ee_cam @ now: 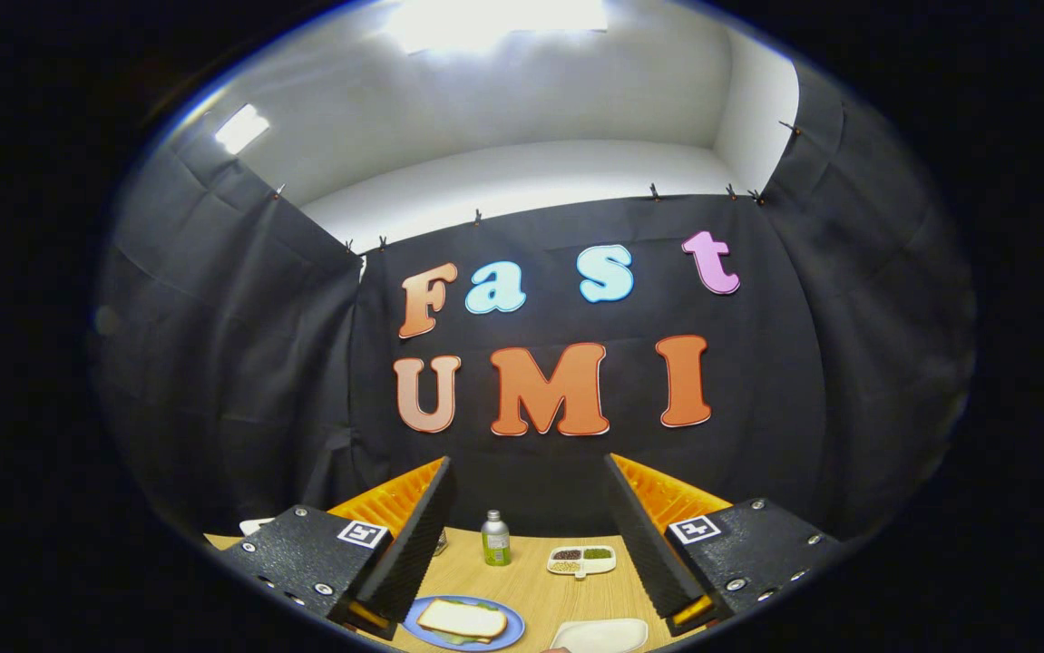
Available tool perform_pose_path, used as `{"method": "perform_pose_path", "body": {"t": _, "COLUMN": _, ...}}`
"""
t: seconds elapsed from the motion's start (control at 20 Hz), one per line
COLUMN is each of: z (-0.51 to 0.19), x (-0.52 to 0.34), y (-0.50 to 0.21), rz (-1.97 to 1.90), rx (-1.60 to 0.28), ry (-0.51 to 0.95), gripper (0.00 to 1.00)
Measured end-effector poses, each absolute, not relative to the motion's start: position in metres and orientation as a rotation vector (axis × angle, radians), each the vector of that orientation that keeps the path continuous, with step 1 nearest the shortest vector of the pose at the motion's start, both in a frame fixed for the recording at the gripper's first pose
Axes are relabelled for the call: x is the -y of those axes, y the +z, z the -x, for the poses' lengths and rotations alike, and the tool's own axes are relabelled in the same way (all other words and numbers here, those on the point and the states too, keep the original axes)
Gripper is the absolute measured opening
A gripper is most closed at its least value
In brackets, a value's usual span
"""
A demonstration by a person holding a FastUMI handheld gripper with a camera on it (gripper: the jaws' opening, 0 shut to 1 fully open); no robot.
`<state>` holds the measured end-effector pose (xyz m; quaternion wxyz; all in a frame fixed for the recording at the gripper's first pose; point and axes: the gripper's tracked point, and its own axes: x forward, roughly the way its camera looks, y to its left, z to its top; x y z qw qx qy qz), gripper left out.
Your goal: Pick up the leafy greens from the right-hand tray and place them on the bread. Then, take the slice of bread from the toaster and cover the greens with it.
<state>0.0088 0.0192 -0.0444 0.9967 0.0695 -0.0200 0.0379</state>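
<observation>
My gripper (528,464) is held high and level, open wide, with nothing between its fingers. Below and between the fingers, a blue plate (505,639) lies on the wooden table (531,585). A slice of bread (463,619) rests on the plate, with bits of leafy green (483,605) showing at its edges. To the right of the plate, near the right finger, lies a white tray (600,635); I cannot make out anything on it. A small metal object (441,542) peeks out behind the left finger; I cannot tell what it is.
A small bottle with a green label (495,539) stands at the table's far edge by the black cloth wall. Right of it sits a white divided dish (583,560) with dark, green and pale fillings. A white object (255,524) shows left of the left finger.
</observation>
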Motion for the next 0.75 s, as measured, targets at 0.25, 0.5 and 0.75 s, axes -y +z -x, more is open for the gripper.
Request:
{"method": "perform_pose_path", "body": {"t": 0.25, "z": -0.011, "x": -0.021, "y": -0.046, "rz": -0.144, "rx": 0.048, "ry": 0.076, "gripper": 0.97}}
{"method": "perform_pose_path", "body": {"t": 0.5, "z": -0.016, "x": -0.025, "y": -0.050, "rz": -0.140, "rx": 0.045, "ry": 0.087, "gripper": 0.97}}
{"method": "perform_pose_path", "body": {"t": 0.75, "z": -0.012, "x": -0.029, "y": -0.051, "rz": -0.113, "rx": 0.042, "ry": 0.100, "gripper": 0.97}}
